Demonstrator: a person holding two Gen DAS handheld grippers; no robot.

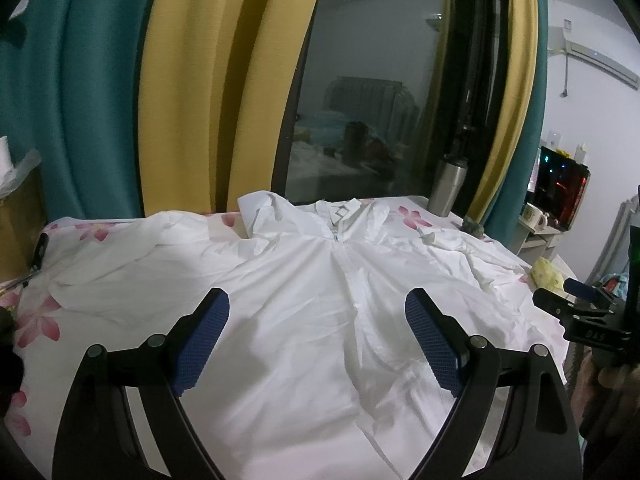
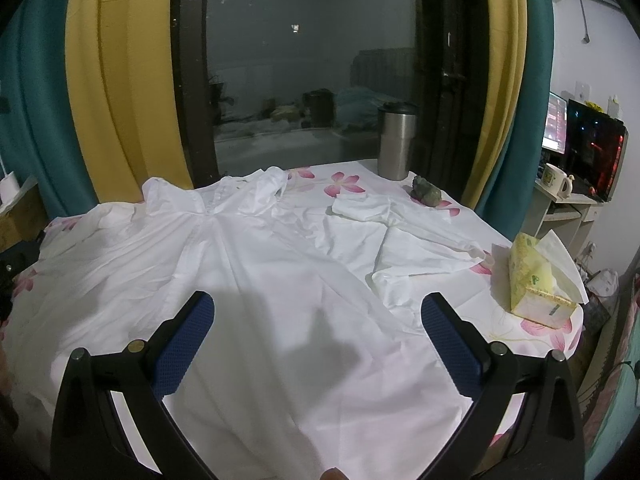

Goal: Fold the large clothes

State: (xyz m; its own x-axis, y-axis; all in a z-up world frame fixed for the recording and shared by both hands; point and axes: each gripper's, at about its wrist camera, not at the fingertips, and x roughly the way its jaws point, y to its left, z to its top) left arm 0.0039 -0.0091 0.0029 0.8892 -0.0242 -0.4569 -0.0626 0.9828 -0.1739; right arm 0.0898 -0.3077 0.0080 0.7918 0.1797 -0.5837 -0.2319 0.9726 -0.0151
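While both black, blue-padded grippers, left (image 1: 317, 340) and right (image 2: 317, 344), hovered spread wide and empty, the white zip-front garment (image 1: 304, 300) lay flat beneath them, collar toward the floral-clothed table's (image 2: 532, 332) far edge.

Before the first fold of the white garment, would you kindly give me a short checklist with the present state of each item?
1. Left gripper jaws apart and empty: ok.
2. Right gripper jaws apart and empty: ok.
3. White garment spread front up, collar at the far side: ok.
4. Right sleeve laid flat: not ok, it is crumpled and bent back on itself.
5. Fold path free: not ok, the tissue box sits beside that sleeve; the steel tumbler and small stone stand at the far edge.
6. Lower hem straight: cannot tell, it is hidden below the jaws.
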